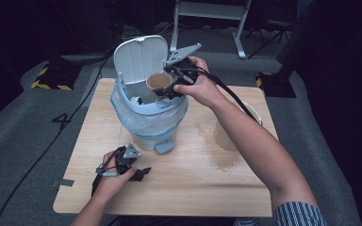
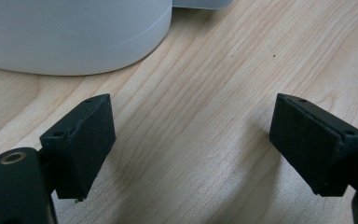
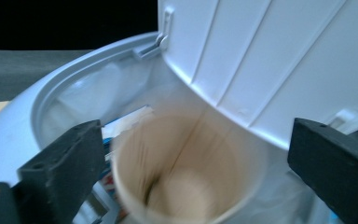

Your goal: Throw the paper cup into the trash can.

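Observation:
A white pedal bin (image 1: pixel 147 123) stands on the wooden table (image 1: pixel 188 188) with its lid (image 1: pixel 139 59) raised. A brown-stained paper cup (image 1: pixel 159 81) hangs over the bin's mouth, its opening facing the camera. My right gripper (image 1: pixel 168 84) is open around it. In the right gripper view the cup (image 3: pixel 186 172) is blurred and sits between the pads (image 3: pixel 65 163) without touching either, under the lid (image 3: pixel 270 60). My left gripper (image 1: pixel 141 173) rests on the table in front of the bin, open, with bare wood between its pads (image 2: pixel 84 140).
A blue liner (image 1: pixel 122 106) folds over the bin's rim, and scraps (image 1: pixel 136 100) lie inside. The grey pedal (image 1: pixel 164 147) sticks out at the front. A wet spill (image 1: pixel 221 160) and a clear vessel (image 1: pixel 224 134) are to the right, under the right forearm.

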The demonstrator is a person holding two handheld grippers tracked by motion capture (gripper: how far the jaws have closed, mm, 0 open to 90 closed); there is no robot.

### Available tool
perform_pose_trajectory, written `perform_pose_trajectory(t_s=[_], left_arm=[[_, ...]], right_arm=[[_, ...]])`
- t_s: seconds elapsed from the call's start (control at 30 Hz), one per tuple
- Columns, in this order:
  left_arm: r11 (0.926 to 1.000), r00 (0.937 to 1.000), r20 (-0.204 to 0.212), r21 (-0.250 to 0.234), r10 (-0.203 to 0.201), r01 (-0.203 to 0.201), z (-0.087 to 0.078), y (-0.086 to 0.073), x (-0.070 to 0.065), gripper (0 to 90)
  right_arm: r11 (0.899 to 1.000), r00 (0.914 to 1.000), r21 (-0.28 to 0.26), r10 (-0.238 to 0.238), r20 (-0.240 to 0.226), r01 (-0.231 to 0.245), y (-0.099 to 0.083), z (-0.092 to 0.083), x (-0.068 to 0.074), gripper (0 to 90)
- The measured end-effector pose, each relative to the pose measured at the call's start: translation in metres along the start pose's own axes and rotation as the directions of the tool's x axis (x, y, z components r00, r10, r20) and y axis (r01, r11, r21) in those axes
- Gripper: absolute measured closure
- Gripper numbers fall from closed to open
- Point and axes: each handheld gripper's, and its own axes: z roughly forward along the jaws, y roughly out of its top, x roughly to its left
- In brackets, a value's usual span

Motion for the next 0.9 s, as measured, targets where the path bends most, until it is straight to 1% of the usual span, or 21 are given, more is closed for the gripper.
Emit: perform_pose_trajectory(t_s=[0.03,0.07,0.1,0.13,0.17,0.2,0.23,0.27,0.3,0.33,0.37,0.4,0.47,0.53,0.6,0.63,0.7,0.73,0.9], left_arm=[[1.0,1.0,-0.003,-0.001,0.003,-0.003,0.0,0.0,0.0,14.6],[1.0,1.0,-0.004,-0.001,0.004,-0.004,0.0,0.0,0.0,14.6],[1.0,1.0,-0.003,-0.001,0.003,-0.003,0.0,0.0,0.0,14.6],[1.0,1.0,0.002,0.0,-0.001,0.001,0.0,0.0,0.0,14.6],[1.0,1.0,0.0,0.0,0.0,0.0,0.0,0.0,0.0,14.6],[1.0,1.0,0.0,0.0,0.0,0.0,0.0,0.0,0.0,14.6],[1.0,1.0,-0.001,-0.001,0.002,-0.002,0.0,0.0,0.0,14.6],[1.0,1.0,-0.004,-0.001,0.004,-0.004,0.0,0.0,0.0,14.6],[1.0,1.0,0.003,0.0,-0.001,0.001,0.0,0.0,0.0,14.6],[1.0,1.0,-0.001,0.0,0.001,-0.001,0.0,0.0,0.0,14.6],[1.0,1.0,-0.005,-0.001,0.005,-0.005,0.0,0.0,0.0,14.6],[1.0,1.0,0.004,0.0,-0.004,0.004,0.0,0.0,0.0,14.6],[1.0,1.0,0.002,0.0,0.001,-0.001,0.0,0.0,0.0,14.6],[1.0,1.0,-0.001,0.001,0.005,-0.005,-0.001,-0.001,0.001,14.6],[1.0,1.0,-0.003,0.001,0.002,-0.002,-0.003,-0.002,0.002,14.6],[1.0,1.0,-0.005,0.001,-0.001,0.001,-0.004,-0.004,0.003,14.6],[1.0,1.0,-0.006,0.002,-0.005,0.005,-0.006,-0.006,0.004,14.6],[1.0,1.0,-0.009,0.001,-0.001,0.001,-0.006,-0.006,0.005,14.6],[1.0,1.0,-0.009,0.002,0.0,0.0,-0.009,-0.008,0.008,14.6]], right_arm=[[1.0,1.0,-0.008,-0.003,0.005,0.003,0.002,-0.002,0.0,14.5],[1.0,1.0,-0.02,0.007,-0.001,-0.007,0.003,-0.004,0.001,23.2],[0.999,1.0,-0.03,0.009,-0.001,-0.009,0.004,-0.006,0.001,22.4],[0.999,1.0,-0.033,0.004,0.0,-0.004,0.004,-0.008,0.001,12.5],[0.999,1.0,-0.034,-0.001,0.002,0.001,0.004,-0.01,0.001,8.6],[0.999,0.9999,-0.035,-0.009,0.004,0.009,0.004,-0.012,0.0,10.2],[0.999,0.9999,-0.045,-0.01,0.004,0.01,0.004,-0.016,0.0,17.9],[0.999,1.0,-0.054,-0.004,0.002,0.004,0.004,-0.02,0.0,21.1],[0.998,1.0,-0.057,-0.002,0.005,0.002,0.004,-0.023,0.0,15.1],[0.998,1.0,-0.06,-0.002,0.009,0.002,0.004,-0.027,0.0,13.0],[0.998,0.9999,-0.065,0.002,0.017,-0.001,0.003,-0.031,0.001,18.3],[0.998,0.9998,-0.07,0.005,0.019,-0.004,0.003,-0.035,0.001,20.1],[0.997,0.9994,-0.07,0.017,0.03,-0.015,0.001,-0.044,0.001,17.0],[0.997,0.9985,-0.074,0.031,0.045,-0.028,0.0,-0.053,0.002,17.4],[0.997,0.998,-0.077,0.036,0.052,-0.032,-0.003,-0.064,0.002,18.2],[0.997,0.9978,-0.074,0.039,0.053,-0.035,-0.004,-0.066,0.002,18.1],[0.997,0.9972,-0.065,0.041,0.062,-0.037,-0.008,-0.077,0.003,18.8],[0.997,0.9966,-0.065,0.046,0.069,-0.041,-0.01,-0.081,0.003,19.1],[0.997,0.993,-0.059,0.062,0.1,-0.056,-0.021,-0.1,0.006,19.5]])
